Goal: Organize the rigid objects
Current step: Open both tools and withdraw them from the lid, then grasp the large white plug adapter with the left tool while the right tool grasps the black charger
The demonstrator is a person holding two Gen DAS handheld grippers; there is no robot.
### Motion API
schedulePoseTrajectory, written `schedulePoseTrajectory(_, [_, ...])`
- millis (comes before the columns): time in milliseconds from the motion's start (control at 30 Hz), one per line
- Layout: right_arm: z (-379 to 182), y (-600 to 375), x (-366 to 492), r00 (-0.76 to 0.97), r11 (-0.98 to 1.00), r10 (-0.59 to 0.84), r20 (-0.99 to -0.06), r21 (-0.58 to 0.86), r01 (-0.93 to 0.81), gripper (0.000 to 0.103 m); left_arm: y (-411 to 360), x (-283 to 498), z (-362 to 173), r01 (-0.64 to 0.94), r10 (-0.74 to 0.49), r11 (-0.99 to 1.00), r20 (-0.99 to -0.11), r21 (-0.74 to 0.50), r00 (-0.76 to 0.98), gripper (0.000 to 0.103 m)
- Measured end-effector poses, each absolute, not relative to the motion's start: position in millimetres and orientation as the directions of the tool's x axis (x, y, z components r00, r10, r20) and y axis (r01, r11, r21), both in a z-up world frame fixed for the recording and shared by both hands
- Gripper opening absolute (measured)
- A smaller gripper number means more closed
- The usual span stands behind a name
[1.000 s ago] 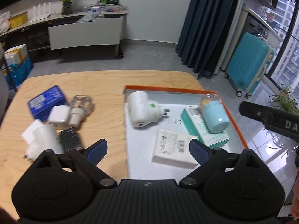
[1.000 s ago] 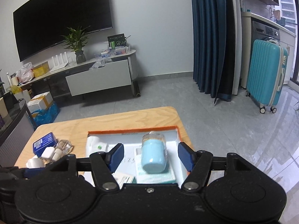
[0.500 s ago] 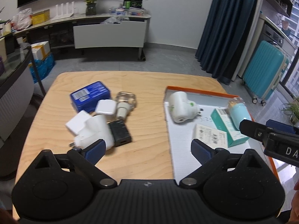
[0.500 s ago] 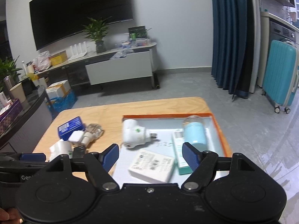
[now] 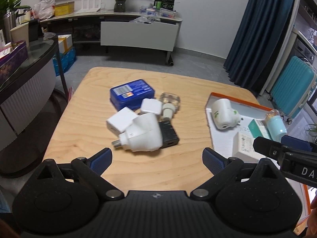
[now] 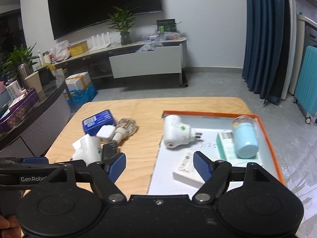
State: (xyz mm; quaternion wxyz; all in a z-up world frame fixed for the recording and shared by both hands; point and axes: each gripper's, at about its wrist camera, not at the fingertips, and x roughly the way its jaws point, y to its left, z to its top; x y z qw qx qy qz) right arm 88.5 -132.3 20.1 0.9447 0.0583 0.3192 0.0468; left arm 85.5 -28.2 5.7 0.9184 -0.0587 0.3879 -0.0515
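Observation:
A loose pile lies on the wooden table (image 5: pixel 89 103): a blue box (image 5: pixel 132 94), a big white plug adapter (image 5: pixel 144 134), a black block (image 5: pixel 168 133) and small white chargers. My left gripper (image 5: pixel 156 158) hangs open just short of the adapter, holding nothing. The orange-rimmed tray (image 6: pixel 265 134) holds a white plug device (image 6: pixel 176 131), a light blue jar (image 6: pixel 245 138) on its side, a teal box (image 6: pixel 227 144) and a white box (image 6: pixel 186 168). Over the tray's near left corner my right gripper (image 6: pixel 160 165) stands open with nothing between its fingers.
A dark curved counter (image 5: pixel 29 75) stands close to the table's left edge. Behind the table are bare floor, a low cabinet (image 6: pixel 146 63) and blue curtains (image 6: pixel 265 39). A teal suitcase (image 5: pixel 291 91) stands to the right.
Both grippers have swung left. The pile has come to the middle of the left wrist view. My right gripper has drawn back from the blue jar and its jaws have spread wider.

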Motion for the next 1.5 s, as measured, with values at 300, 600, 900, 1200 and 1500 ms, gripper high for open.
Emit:
schedulePoseTrajectory(300, [7, -123, 87, 0.768, 0.986, 0.152, -0.622, 0.149, -0.073, 0.089, 11, 92, -19, -0.039, -0.077, 0.989, -0.733, -0.141, 0.676, 0.101])
schedulePoseTrajectory(600, [-1, -122, 88, 0.757, 0.985, 0.159, -0.634, 0.154, -0.078, 0.089, 32, 124, -24, -0.078, -0.022, 0.991, -0.708, -0.109, 0.706, 0.102])
schedulePoseTrajectory(900, [-5, -124, 93, 0.754, 0.984, 0.157, -0.638, 0.162, -0.068, 0.089, 17, 151, -21, 0.025, -0.105, 0.991, -0.667, -0.129, 0.737, 0.102])
schedulePoseTrajectory(1200, [-6, -128, 93, 0.755, 0.984, 0.151, -0.638, 0.166, -0.057, 0.089, -18, 162, -36, 0.036, -0.038, 0.999, -0.691, -0.018, 0.722, 0.094])
schedulePoseTrajectory(1500, [-7, -134, 92, 0.760, 0.983, 0.150, -0.633, 0.178, -0.046, 0.089, 26, 119, -45, -0.017, -0.034, 0.998, -0.725, -0.063, 0.688, 0.094])
